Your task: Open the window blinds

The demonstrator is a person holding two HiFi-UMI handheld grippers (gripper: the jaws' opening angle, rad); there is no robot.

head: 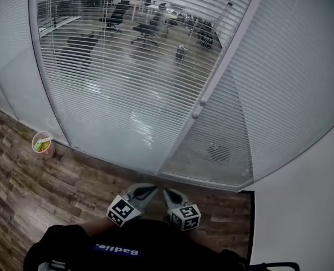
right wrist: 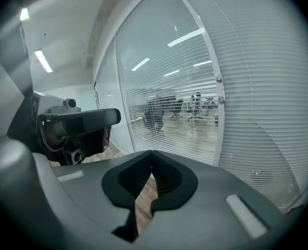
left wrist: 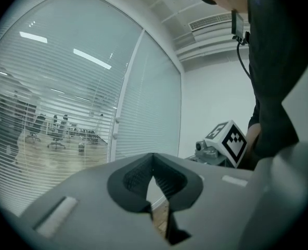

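A wooden plank floor (head: 20, 179) runs up to a tall glass wall (head: 9, 66) with white frame posts (head: 226, 61). Its panes are covered by pale blinds (head: 127, 95), and a plain white wall (head: 302, 208) meets it at the right. Through the slats I can see another office room with dark swivel chairs (head: 147, 33) and desks on a light, shining floor. On this side a long ceiling lamp (right wrist: 42, 60) is lit, an air vent (left wrist: 208, 22) sits in the ceiling, and a small round container (head: 43, 144) stands on the floor near the glass.

Blue label (head: 117, 250), print seemingly unreadable
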